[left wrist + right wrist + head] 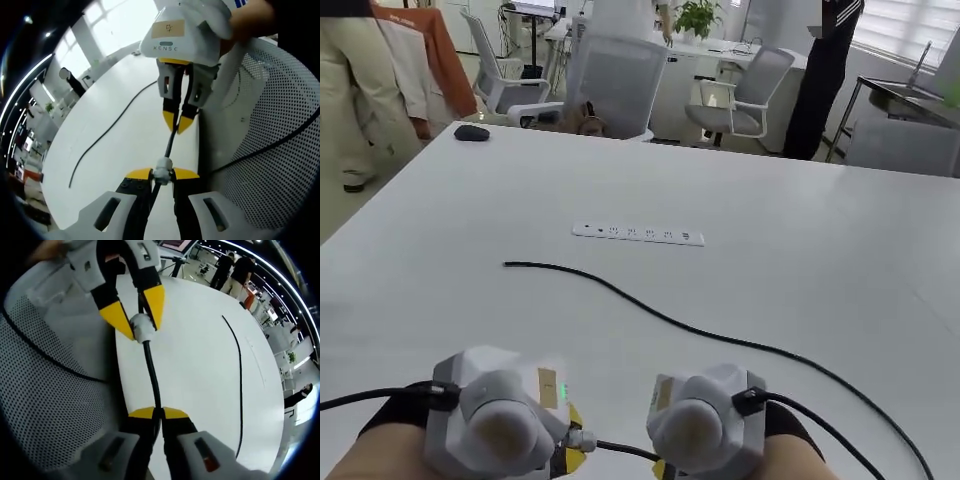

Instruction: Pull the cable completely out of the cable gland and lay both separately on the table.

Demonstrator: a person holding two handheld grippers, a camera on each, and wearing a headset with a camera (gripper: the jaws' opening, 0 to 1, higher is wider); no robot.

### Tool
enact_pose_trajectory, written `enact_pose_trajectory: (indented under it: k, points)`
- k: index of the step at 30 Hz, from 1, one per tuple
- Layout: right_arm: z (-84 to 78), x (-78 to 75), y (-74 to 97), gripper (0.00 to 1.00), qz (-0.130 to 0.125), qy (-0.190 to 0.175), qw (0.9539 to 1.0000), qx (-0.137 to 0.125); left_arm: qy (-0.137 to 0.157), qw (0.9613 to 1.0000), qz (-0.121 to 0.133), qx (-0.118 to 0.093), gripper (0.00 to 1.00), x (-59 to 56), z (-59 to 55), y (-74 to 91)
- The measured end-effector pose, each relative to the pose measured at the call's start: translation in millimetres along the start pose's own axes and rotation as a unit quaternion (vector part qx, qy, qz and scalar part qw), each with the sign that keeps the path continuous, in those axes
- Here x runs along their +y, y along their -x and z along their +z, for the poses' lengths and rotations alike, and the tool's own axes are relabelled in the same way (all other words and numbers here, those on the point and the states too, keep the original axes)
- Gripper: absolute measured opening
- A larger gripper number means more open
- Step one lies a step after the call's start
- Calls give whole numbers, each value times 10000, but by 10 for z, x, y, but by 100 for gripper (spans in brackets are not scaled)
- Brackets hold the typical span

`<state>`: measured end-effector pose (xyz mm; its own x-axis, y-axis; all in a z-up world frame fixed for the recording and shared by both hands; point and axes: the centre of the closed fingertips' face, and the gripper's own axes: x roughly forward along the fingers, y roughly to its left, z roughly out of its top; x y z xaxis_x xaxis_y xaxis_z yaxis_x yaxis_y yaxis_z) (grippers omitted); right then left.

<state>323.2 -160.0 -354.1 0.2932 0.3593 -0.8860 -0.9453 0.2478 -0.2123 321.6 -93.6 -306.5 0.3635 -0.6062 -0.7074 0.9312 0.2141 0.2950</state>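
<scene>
Both tip-to-tip | left claw (162,175) pinching cable gland (163,166) | right claw (159,413) pinching cable (150,374)

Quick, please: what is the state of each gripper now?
Left gripper: closed on the gland.
Right gripper: closed on the cable.

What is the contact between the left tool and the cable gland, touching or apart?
Touching. The right gripper view shows the left tool clamped on the white cable gland.

Left tongs (162,174) held low, jaws closed on the cable gland (163,165), right tongs (157,413) just beside, jaws pinched on the cable (150,365), the two pairs pointing tip to tip.
</scene>
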Motion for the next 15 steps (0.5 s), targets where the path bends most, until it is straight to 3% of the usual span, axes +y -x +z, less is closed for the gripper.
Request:
enact_pose_trajectory:
  k: [4, 6, 10, 15]
  points:
    - [-67, -12, -6, 2, -20, -56, 9999, 135, 32, 10000, 31, -20, 17, 13, 7, 7]
    - [-87, 0, -17, 2, 11, -36, 9998, 175, 87, 9999, -13, -141, 17, 1, 46, 14]
    - [-108, 43, -30, 3, 99, 49, 9996, 254, 46, 9999, -37, -82, 17, -19, 34, -2]
    - [-10, 59, 0, 6, 162, -40, 9999, 6, 58, 10000, -34, -35, 17, -12, 10, -3]
